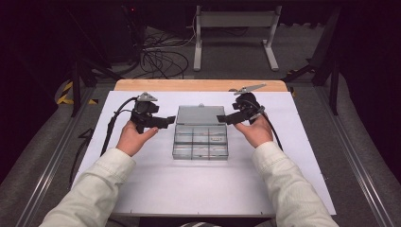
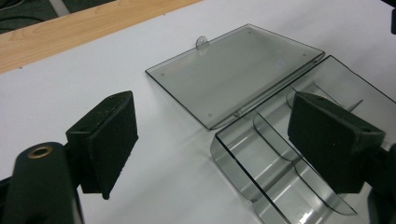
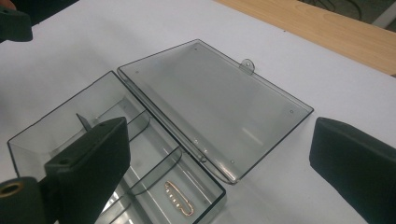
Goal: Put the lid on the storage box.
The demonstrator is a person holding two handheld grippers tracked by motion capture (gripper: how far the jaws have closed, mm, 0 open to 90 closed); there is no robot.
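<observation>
Box: a clear compartment box (image 1: 200,144) sat mid-table on the white sheet (image 1: 156,189), between the two hands, with its lid (image 1: 200,115) swung fully back and lying flat on the far side.
Contents: a small gold clip (image 3: 179,198) lay in one compartment near the right-hand end; the other cells looked bare.
Left gripper (image 1: 163,122): jaws wide apart, holding nothing, hovering just beside the box's left end.
Right gripper (image 1: 227,118): also wide and empty, just beside the right end, near the hinge line.
Step in hand: likely closing the lid — or reaching for the clip; the pose fit either.
Doing it well: for closing, one jaw should slip under the lid's far edge by the small tab (image 2: 202,42) and lift slowly, while the other gripper steadied the base so the light box did not skid on the sheet.
Care: thin plastic walls would flex — a gentle pinch would serve better than a hard one.
Hard to make out: the clip's exact form was too small to tell, and glare on the dividers (image 2: 275,140) blurred how many cells there were.
Cut off: the near end of the box ran under the jaws in both gripper views.
</observation>
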